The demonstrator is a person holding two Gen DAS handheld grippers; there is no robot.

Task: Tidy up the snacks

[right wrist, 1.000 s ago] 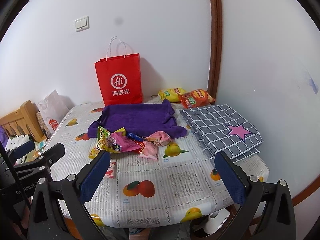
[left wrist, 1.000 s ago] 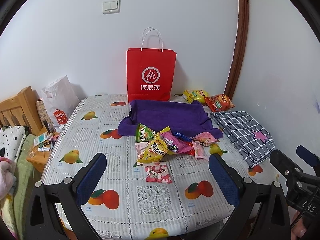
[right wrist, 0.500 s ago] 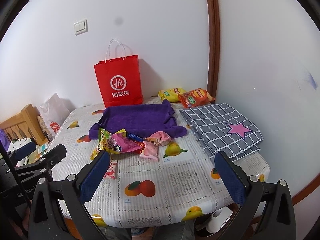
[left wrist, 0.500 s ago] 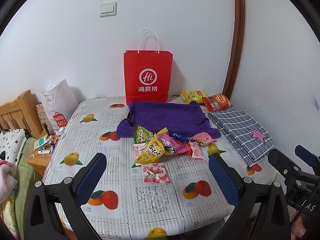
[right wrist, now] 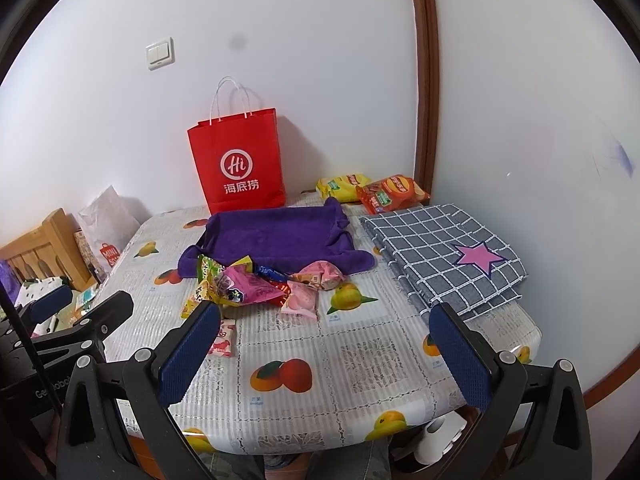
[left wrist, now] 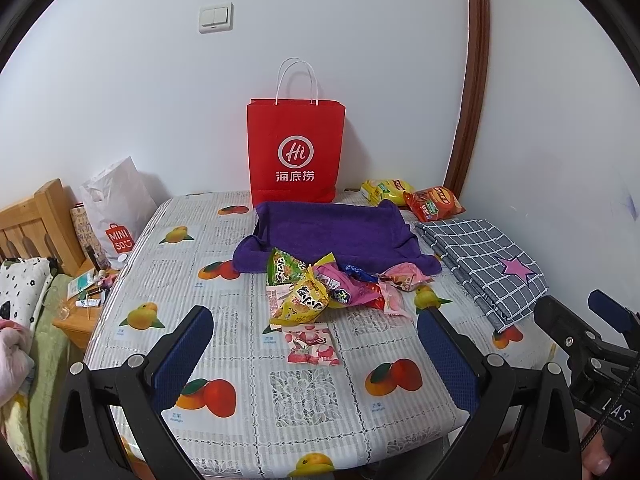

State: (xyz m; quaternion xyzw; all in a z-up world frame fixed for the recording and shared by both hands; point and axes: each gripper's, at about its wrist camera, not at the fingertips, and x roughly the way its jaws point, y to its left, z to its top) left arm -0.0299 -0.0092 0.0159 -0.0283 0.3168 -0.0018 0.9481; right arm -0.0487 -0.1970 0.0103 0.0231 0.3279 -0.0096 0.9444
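A pile of snack packets (left wrist: 324, 288) (right wrist: 256, 286) lies mid-table in front of a purple towel (left wrist: 332, 234) (right wrist: 276, 240). One pink-and-white packet (left wrist: 310, 344) (right wrist: 223, 340) lies apart, nearer me. A yellow chip bag (left wrist: 386, 190) and a red chip bag (left wrist: 434, 204) (right wrist: 394, 192) lie at the back right. A red paper bag (left wrist: 296, 152) (right wrist: 240, 164) stands against the wall. My left gripper (left wrist: 316, 354) is open and empty above the table's near edge. My right gripper (right wrist: 324, 350) is open and empty, also at the near edge.
A folded grey checked cloth with a pink star (left wrist: 488, 256) (right wrist: 444, 256) lies on the right. The table has a fruit-print cover (left wrist: 180, 272). A white Miniso bag (left wrist: 116, 208) and a wooden nightstand (left wrist: 78, 320) with small items stand left.
Both grippers have drifted slightly; the view shifts a little, with the table scene sitting a bit lower. Nothing on the table has moved.
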